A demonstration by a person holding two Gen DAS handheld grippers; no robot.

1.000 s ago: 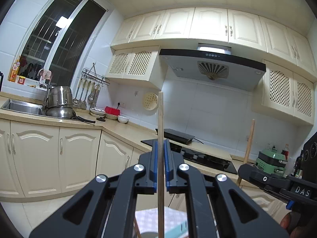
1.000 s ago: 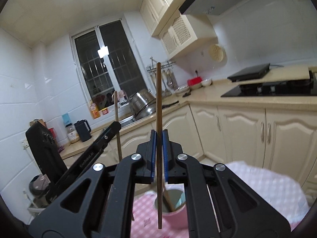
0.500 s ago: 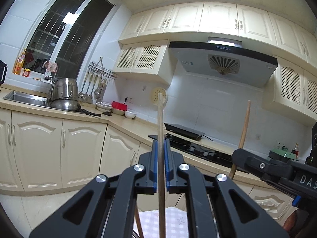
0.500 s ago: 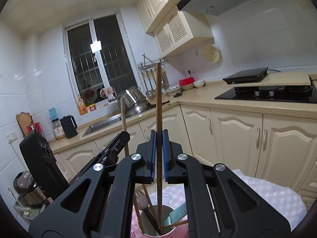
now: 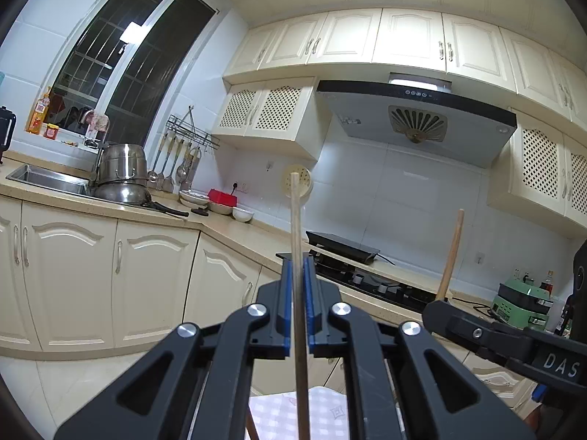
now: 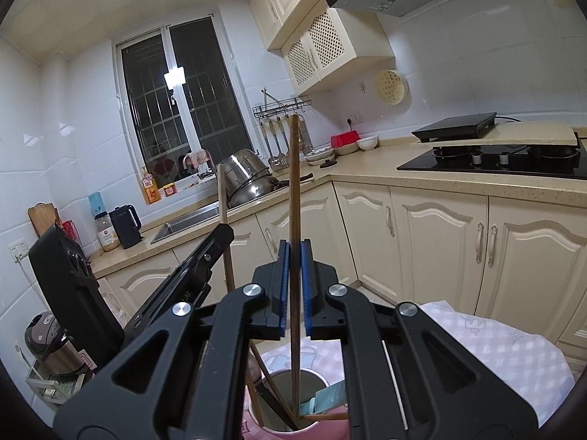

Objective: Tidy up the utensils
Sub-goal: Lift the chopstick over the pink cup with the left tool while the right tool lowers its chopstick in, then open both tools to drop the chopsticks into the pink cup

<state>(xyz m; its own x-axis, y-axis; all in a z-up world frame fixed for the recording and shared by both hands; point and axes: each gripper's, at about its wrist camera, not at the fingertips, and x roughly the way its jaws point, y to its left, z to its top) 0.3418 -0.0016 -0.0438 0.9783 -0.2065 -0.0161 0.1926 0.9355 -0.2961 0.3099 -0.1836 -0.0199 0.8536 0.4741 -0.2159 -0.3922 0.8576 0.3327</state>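
Both grippers have come down since a second ago, and the pink cup (image 6: pixel 293 418) is now sitting larger at the bottom centre of the right wrist view. Nearest in the left view, the left gripper (image 5: pixel 299 304) is clamping a pale wooden chopstick (image 5: pixel 295 220) upright between its blue pads, jaws nearly together. In the right view, the right gripper (image 6: pixel 293 286) is likewise gripping a darker brown chopstick (image 6: pixel 293 183), whose lower end is reaching down into the cup among other utensils leaning there. The cup is standing on a pink checked cloth (image 6: pixel 506 348). Farther off, a cream counter (image 6: pixel 367 161) is running across the frame, carrying steel pots (image 6: pixel 245 179) at centre left and a black hob (image 6: pixel 495 161) at right.
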